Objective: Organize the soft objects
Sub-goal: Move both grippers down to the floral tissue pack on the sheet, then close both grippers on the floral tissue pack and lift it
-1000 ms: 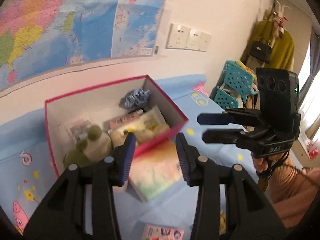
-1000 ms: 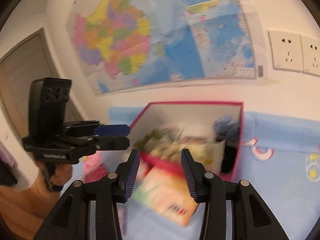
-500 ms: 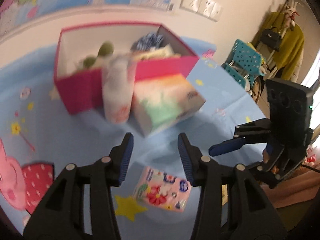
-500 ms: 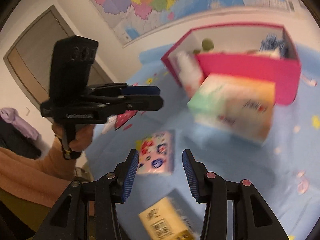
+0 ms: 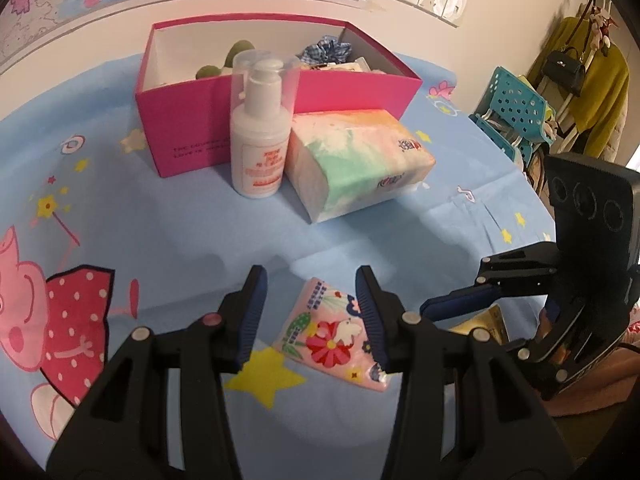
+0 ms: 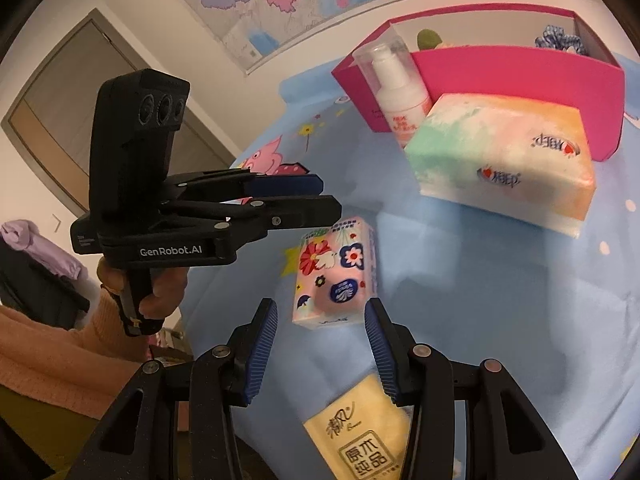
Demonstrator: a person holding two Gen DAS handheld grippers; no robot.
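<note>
One floral tissue pack (image 5: 334, 344) beneath left hand-held gripper (image 5: 311, 312).

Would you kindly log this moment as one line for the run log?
left claw: open, empty | right claw: open, empty | floral tissue pack: on table, ungrasped | pink box: open

The pink box (image 5: 276, 92) hides most of the green plush toy (image 5: 240, 51) and checked cloth (image 5: 326, 47) inside.

Your left tongs (image 5: 310, 312) are wide apart at the bottom, holding nothing. The pink tissue pack (image 5: 330, 342) lies just ahead. The pink box (image 5: 276, 84) sits up top.
</note>
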